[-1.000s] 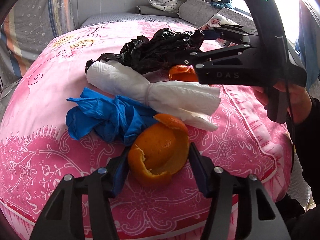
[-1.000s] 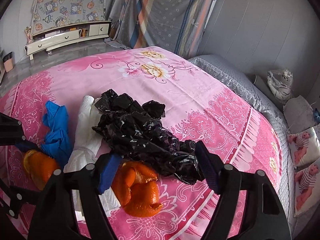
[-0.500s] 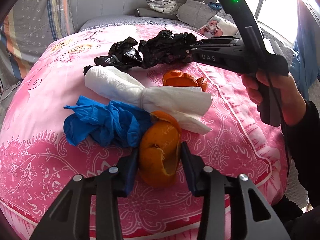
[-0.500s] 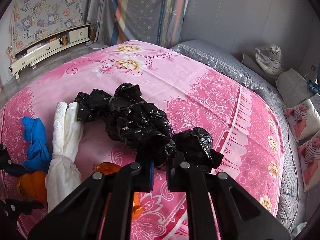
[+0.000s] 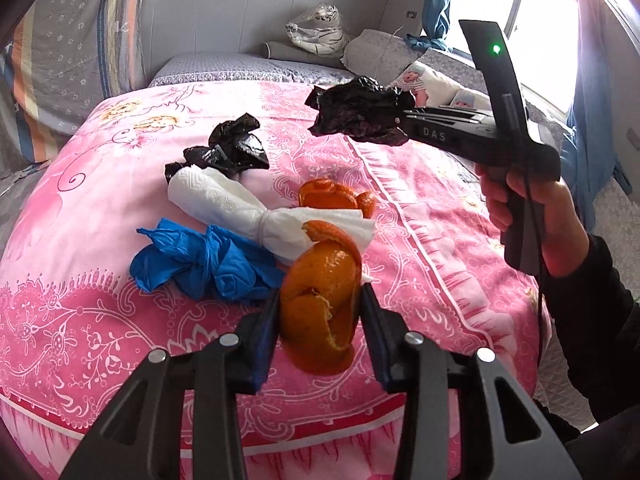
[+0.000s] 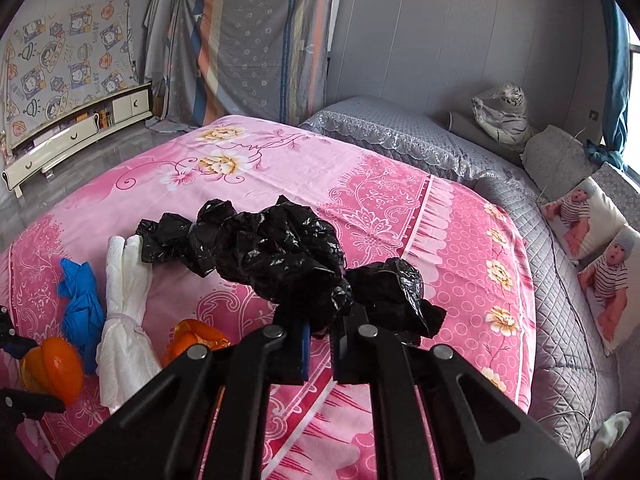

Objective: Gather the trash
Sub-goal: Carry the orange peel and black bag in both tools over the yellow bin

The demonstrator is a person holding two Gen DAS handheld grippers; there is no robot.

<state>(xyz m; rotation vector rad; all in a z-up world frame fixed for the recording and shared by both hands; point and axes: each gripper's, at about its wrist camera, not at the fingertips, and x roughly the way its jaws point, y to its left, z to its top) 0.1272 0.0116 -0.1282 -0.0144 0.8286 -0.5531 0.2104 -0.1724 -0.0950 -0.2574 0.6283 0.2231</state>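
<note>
My left gripper (image 5: 320, 308) is shut on an orange peel (image 5: 320, 300) and holds it just above the pink bedspread (image 5: 100, 184). My right gripper (image 6: 323, 322) is shut on a crumpled black plastic bag (image 6: 280, 252) and has one end lifted; the other end trails on the bed by a white paper towel roll (image 6: 124, 280). In the left wrist view the lifted bag end (image 5: 360, 110) hangs from the right gripper (image 5: 398, 120). A blue glove (image 5: 200, 260), the paper towel (image 5: 248, 208) and a second orange peel (image 5: 336, 196) lie on the bed.
A grey quilt (image 6: 520, 200) with pillows (image 6: 592, 240) and a wrapped tiger toy (image 6: 502, 116) lies beyond the pink spread. A low cabinet (image 6: 72, 132) stands on the floor at far left. A window (image 5: 540, 20) is at the right.
The left gripper closed on the orange peel and raised it slightly. The right gripper closed on the black bag and lifted its end up and away from the second peel.
</note>
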